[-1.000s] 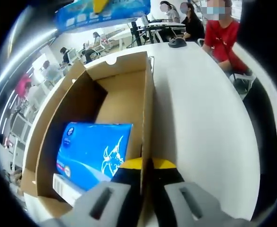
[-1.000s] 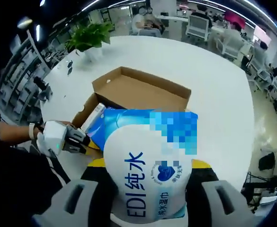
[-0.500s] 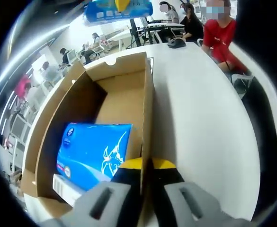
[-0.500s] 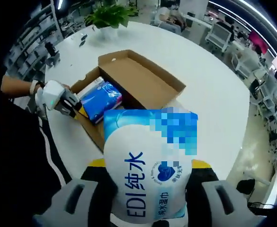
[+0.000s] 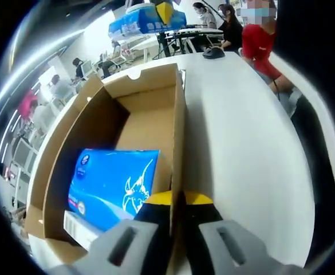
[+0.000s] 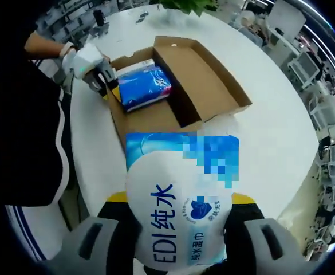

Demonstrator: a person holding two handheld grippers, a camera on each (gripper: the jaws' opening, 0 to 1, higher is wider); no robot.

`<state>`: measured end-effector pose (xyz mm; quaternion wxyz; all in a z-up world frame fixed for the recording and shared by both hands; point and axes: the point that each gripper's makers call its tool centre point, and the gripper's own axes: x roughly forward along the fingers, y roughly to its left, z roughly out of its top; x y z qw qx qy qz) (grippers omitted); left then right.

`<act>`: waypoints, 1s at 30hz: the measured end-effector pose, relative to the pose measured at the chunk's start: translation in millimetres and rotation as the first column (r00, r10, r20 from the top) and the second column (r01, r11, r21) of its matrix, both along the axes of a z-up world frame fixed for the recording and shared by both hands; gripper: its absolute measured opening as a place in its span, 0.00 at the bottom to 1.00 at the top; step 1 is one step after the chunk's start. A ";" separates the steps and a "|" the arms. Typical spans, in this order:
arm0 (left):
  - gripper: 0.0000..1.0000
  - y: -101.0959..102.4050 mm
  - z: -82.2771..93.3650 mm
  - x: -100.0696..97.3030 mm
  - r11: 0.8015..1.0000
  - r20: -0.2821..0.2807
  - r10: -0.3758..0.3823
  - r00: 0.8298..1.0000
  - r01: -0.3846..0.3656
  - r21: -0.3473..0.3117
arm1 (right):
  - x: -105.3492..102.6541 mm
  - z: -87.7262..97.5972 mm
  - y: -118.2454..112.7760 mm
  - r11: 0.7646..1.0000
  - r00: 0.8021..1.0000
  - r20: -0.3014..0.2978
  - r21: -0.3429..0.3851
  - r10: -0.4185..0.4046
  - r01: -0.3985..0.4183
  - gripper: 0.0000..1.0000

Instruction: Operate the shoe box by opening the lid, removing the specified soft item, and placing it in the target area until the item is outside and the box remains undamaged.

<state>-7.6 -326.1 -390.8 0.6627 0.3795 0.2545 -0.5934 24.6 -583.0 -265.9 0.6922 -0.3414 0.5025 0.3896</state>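
The open cardboard shoe box [image 5: 144,114] lies on a white table [image 5: 241,143]. A blue tissue pack [image 5: 113,180] and a small white carton [image 5: 81,228] lie inside it. My left gripper [image 5: 177,199] is shut on the box's side wall, one yellow tip on each side. From high above, the box [image 6: 204,80], the blue pack [image 6: 145,86] and the left gripper [image 6: 107,80], held by a gloved hand, show small. My right gripper [image 6: 181,200] is shut on a soft white-and-blue wet-wipe pack [image 6: 178,223], lifted clear of the box. That pack [image 5: 147,20] hangs far above the box's far end.
The round white table [image 6: 270,132] has bare room to the right of the box. A potted plant [image 6: 184,4] stands at its far edge. A dark object [image 5: 213,51] lies on the table near a seated person in red [image 5: 259,43]. Office chairs surround the table.
My right gripper has carried the wet-wipe pack higher and further from the box, which now looks smaller. The left gripper has stayed clamped on the box wall.
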 end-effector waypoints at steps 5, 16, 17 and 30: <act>0.03 -0.4 1.7 -0.6 1.000 -0.002 0.004 1.000 -0.004 0.001 | -0.8 -13.5 -1.5 0.995 0.996 -0.008 -0.032 0.092 -0.092 0.60; 0.03 -0.4 2.4 -0.3 1.000 -0.002 0.012 1.000 -0.012 0.004 | -2.2 -40.2 -8.3 0.968 0.971 -0.052 -0.082 0.234 -0.238 0.60; 0.03 -0.5 2.8 -0.5 1.000 -0.003 0.013 1.000 -0.013 0.004 | -1.8 -44.2 -8.4 0.966 0.969 -0.057 -0.082 0.239 -0.243 0.60; 0.03 0.0 3.1 -1.1 1.000 0.005 0.020 1.000 -0.020 0.009 | -4.6 -64.6 -0.7 0.932 0.934 -0.084 -0.081 0.347 -0.354 0.60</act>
